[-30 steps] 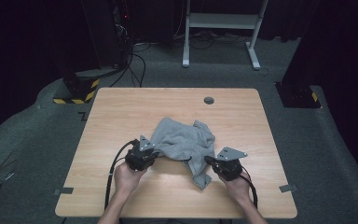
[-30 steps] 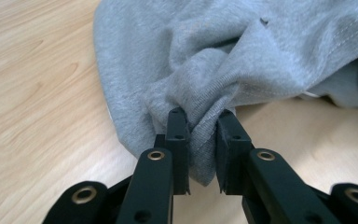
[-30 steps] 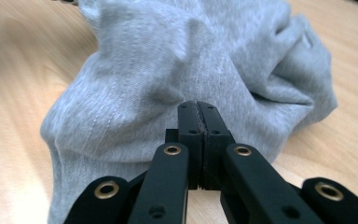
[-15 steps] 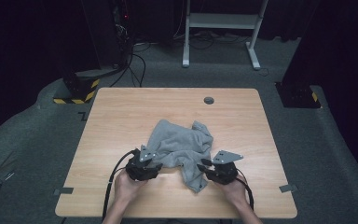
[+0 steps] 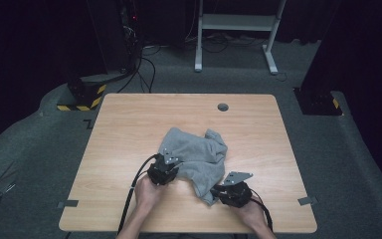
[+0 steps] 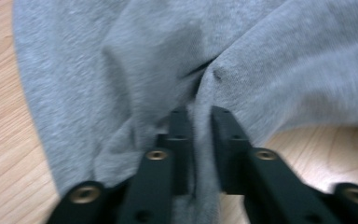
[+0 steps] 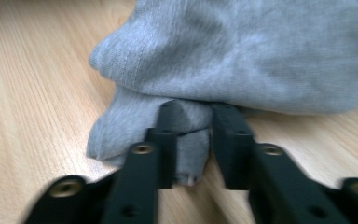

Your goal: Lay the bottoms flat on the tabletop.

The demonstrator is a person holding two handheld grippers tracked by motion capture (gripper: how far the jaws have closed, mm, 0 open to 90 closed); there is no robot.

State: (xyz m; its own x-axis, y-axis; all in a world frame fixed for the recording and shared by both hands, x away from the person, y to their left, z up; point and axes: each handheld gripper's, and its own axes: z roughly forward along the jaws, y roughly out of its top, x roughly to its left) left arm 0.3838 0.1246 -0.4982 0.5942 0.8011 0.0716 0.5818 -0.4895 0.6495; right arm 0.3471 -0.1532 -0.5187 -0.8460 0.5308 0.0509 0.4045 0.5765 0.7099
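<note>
A crumpled grey cloth (image 5: 199, 154) lies in the middle of the wooden table (image 5: 129, 124). My left gripper (image 5: 166, 167) sits at the cloth's near left edge. In the left gripper view the cloth (image 6: 168, 60) is pinched in a fold between the two black jaws, with the left gripper (image 6: 199, 114) shut on it. My right gripper (image 5: 224, 191) is at the cloth's near right corner. In the right gripper view a narrow tail of the cloth (image 7: 242, 51) sits between the jaws, and the right gripper (image 7: 198, 112) is shut on it.
A small dark round grommet (image 5: 223, 107) is set in the table near its far edge. Grey tape tabs (image 5: 67, 203) mark the near corners. Beyond the table stand a white desk frame (image 5: 238, 30) and dark equipment on grey carpet.
Both grippers have drawn back toward the near edge of the table, dragging the cloth's near edge with them. The right one moved farthest, pulling a tail of cloth out.
</note>
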